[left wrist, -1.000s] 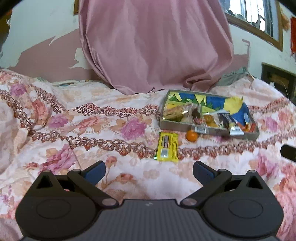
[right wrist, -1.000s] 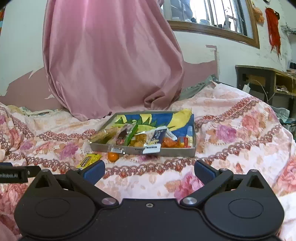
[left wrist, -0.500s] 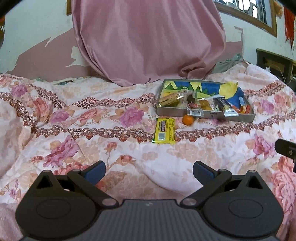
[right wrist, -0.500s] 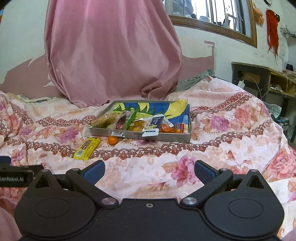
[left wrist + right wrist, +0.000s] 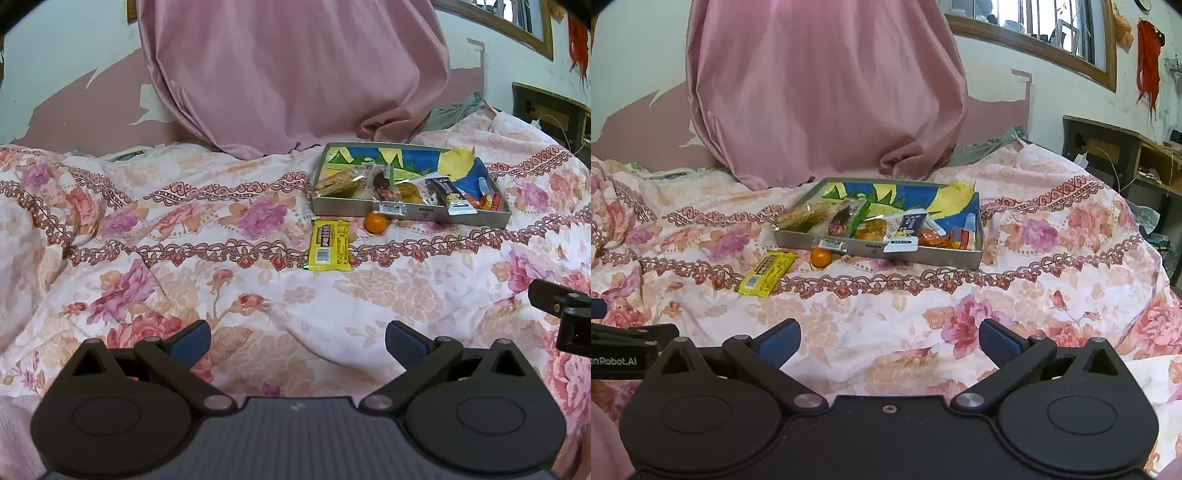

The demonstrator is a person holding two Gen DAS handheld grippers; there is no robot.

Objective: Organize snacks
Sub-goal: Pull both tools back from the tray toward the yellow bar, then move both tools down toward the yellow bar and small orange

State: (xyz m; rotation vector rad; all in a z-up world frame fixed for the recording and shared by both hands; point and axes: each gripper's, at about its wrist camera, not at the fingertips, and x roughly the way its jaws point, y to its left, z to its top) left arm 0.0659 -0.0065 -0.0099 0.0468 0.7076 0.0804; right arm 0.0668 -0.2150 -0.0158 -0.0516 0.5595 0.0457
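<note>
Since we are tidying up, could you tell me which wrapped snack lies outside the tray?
The yellow snack bar lies flat on the floral bedspread, beside the orange; the other wrapped snacks sit inside the tray.

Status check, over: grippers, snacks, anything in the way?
Left gripper and right gripper open, empty. Yellow bar and orange on blanket, outside tray. Path unobstructed.

Grey snack tray [image 5: 410,215] filled with wrapped snacks, yellow bar [image 5: 329,244] flat before it, small orange [image 5: 375,222] touching its front wall
</note>
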